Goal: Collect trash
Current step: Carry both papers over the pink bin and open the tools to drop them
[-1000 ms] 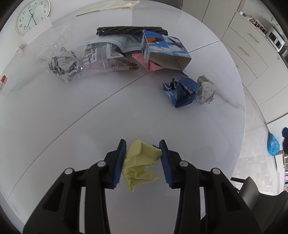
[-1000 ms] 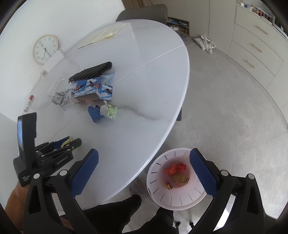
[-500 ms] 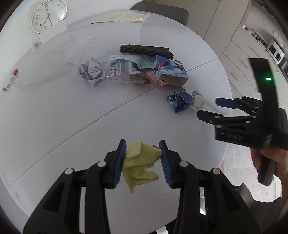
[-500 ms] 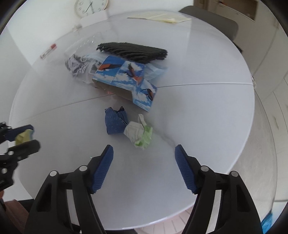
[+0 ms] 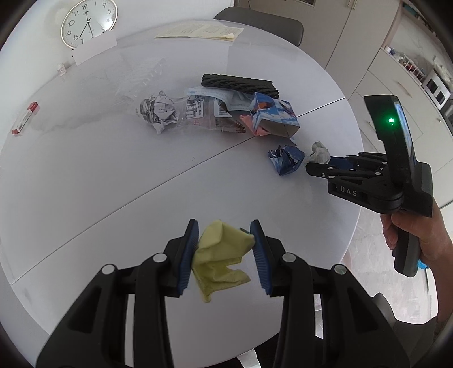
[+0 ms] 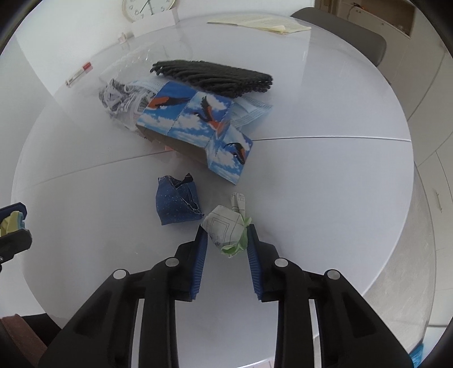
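My left gripper (image 5: 224, 230) is shut on a crumpled yellow paper (image 5: 219, 254) and holds it above the round white table (image 5: 85, 175). My right gripper (image 6: 226, 230) has closed around a crumpled white and green paper wad (image 6: 225, 226) on the table; its pads touch both sides. The right gripper also shows in the left wrist view (image 5: 322, 167) beside that wad (image 5: 320, 150). A crumpled blue wrapper (image 6: 177, 201) lies just left of the wad. A blue sky-print carton (image 6: 195, 130), a newspaper ball (image 5: 157, 111) and a plastic bag lie further back.
A black ribbed strip (image 6: 215, 75) lies behind the carton. A wall clock (image 5: 87, 21) leans at the far edge. Papers (image 5: 201, 29) and a grey chair (image 6: 351, 31) are at the back. A small red and white packet (image 5: 25, 117) lies far left. Cabinets (image 5: 396, 82) stand to the right.
My right gripper swung from over the floor bin to the table, came down on the white and green wad and closed on it. My left gripper kept the yellow paper and rose a little.
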Motion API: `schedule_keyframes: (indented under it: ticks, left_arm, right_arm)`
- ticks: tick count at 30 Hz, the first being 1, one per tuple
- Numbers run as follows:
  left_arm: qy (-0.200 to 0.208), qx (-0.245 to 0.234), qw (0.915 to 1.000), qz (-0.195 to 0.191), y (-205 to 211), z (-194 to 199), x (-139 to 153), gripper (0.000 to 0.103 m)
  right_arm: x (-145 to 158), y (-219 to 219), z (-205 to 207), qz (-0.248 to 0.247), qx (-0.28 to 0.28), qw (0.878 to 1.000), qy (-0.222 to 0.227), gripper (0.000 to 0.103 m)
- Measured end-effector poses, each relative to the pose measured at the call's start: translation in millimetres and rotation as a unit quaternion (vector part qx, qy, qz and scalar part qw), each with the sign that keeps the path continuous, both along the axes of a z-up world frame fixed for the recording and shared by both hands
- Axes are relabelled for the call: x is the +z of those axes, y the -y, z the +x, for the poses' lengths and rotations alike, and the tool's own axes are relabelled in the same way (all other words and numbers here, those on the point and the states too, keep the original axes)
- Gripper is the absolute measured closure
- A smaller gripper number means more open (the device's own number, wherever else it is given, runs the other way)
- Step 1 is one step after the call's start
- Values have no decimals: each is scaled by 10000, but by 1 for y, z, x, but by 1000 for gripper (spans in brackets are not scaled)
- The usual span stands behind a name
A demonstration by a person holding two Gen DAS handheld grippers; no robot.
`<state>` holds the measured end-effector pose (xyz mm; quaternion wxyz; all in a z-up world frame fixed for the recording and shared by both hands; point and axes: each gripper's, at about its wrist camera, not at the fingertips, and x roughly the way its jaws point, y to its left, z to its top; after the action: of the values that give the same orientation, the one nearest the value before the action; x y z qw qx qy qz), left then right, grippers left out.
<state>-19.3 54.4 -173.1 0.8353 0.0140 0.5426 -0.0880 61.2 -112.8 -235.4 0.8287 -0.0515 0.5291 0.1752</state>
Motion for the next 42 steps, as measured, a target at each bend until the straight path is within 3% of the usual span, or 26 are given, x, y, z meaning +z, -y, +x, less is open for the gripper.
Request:
schedule_keyframes:
  ticks: [8, 16, 27, 35, 38, 40, 42]
  left_arm:
    - [99, -639, 9978, -132, 38, -3, 14, 66]
    - [149, -1599, 9866, -287, 108, -19, 22, 65]
    - [68, -2405, 9702, -277, 173, -43, 19, 65]
    - [-517, -2935, 9540, -329, 209, -55, -12, 65]
    - [-724, -3039, 9494, -326, 217, -58, -19, 52]
    - [-686, -3046, 9495, -298, 221, -60, -18, 32]
    - [-612, -3060, 9495, -337, 222, -62, -15, 27]
  right_arm:
    - [35, 54, -65, 468, -939, 9944, 143, 75]
    - [59, 116, -148, 573, -1969, 9786, 155, 74]
    - [51, 152, -188, 461, -2518, 9667, 11, 73]
    - [21, 173, -202, 399, -2644, 9629, -360, 72]
    - [14, 177, -205, 391, -2670, 9619, -449, 72]
    - [12, 180, -206, 394, -2680, 9614, -477, 72]
    - [11, 182, -207, 393, -2685, 9612, -489, 72]
